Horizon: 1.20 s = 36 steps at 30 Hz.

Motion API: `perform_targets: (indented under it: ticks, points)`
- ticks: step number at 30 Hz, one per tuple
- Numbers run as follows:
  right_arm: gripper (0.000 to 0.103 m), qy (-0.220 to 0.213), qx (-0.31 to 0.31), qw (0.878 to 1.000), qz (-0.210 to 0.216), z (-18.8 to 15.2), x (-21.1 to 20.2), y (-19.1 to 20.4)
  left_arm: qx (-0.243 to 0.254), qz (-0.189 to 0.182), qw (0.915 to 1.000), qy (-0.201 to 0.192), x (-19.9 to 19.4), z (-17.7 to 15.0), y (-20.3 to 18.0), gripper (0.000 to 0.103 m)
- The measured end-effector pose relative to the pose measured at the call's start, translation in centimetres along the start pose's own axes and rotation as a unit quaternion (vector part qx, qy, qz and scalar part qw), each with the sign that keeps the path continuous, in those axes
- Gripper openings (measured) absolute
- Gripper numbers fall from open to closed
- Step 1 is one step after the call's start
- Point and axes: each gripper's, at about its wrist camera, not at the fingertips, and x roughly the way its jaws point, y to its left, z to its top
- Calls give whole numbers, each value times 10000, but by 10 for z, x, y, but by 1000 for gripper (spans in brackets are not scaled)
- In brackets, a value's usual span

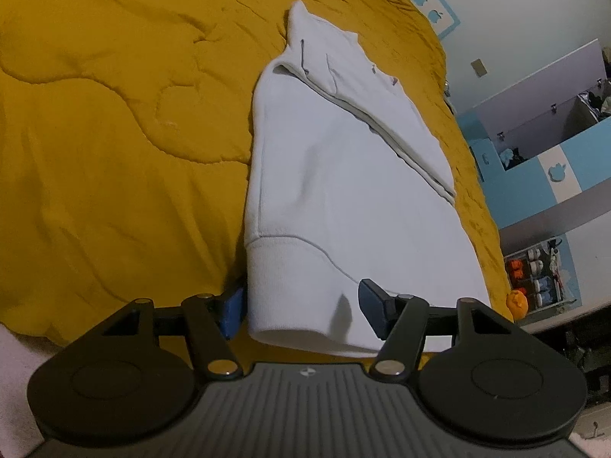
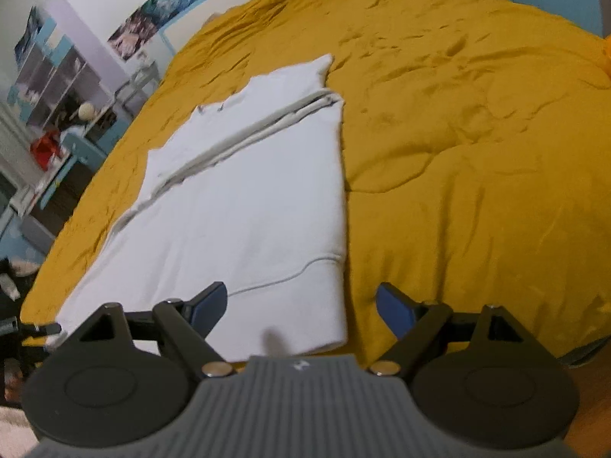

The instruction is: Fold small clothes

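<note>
1. A white sweatshirt is lying flat on a mustard-yellow quilted bedspread, partly folded: one side is laid over the body, leaving a long layered fold edge down its length.
2. The ribbed hem is the end nearest both cameras, close to the near edge of the bed.
3. The left gripper is spread wide around the hem's left corner. One blue pad sits just outside the cloth edge, the other is over the white fabric. The pads aren't pinching anything.
4. The right gripper is also spread wide, straddling the hem's right corner, with one pad over the white cloth and one over bare bedspread (nothing squeezed here either).
5. Room to move: lots of bare bedspread on the outer side of the sweatshirt in both views. The other long side runs fairly close to the edge of the bed.
6. Beyond the bed there's a blue-and-white wall and shelving.
7. Hard to tell: the very near hem edge is cut off behind the gripper bodies. I can't say whether the pads actually touch the fabric. The right wrist view is a bit blurry.
</note>
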Motion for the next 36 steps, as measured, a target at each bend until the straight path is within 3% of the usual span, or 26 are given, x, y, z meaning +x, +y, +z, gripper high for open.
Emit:
perform_targets:
  ticks: [6, 8, 10, 11, 12, 13, 15, 17, 24, 31, 36]
  points:
    - [63, 198, -107, 9997, 138, -2, 13, 7, 50, -51, 9999, 79, 10, 2, 0, 78]
    - [52, 191, 53, 9996, 176, -2, 14, 3, 76, -161, 9998, 46, 10, 3, 1, 77]
    - [42, 204, 220, 9993, 224, -1, 15, -2, 131, -232, 9996, -3, 9, 1, 2, 67]
    - [28, 209, 248, 9993, 180, -1, 16, -3, 164, -235, 9996, -8, 9, 0, 2, 57]
    - [22, 216, 251, 9994, 56, -1, 16, -4, 152, -228, 9996, -3, 9, -1, 3, 45]
    - [11, 217, 244, 9995, -11, -1, 17, -4, 103, -266, 9996, -9, 9, -2, 5, 40]
    - [9, 196, 297, 9993, 95, 0, 17, -5, -102, -453, 9989, -79, 8, -4, 10, 16]
    - [6, 175, 406, 9988, 225, 1, 16, -8, -348, -757, 9965, -103, 9, -5, 17, 10]
    - [3, 107, 524, 9978, 389, 6, 10, -7, -423, -825, 9955, -173, 7, -6, 16, 9]
    - [3, -271, 1208, 9874, 986, 22, -1, -13, -718, -1527, 9844, -494, 2, 4, 9, 8]
    - [3, -515, 1485, 9782, 1360, 52, 6, -11, -540, -1656, 9830, -582, 10, 33, -8, 8]
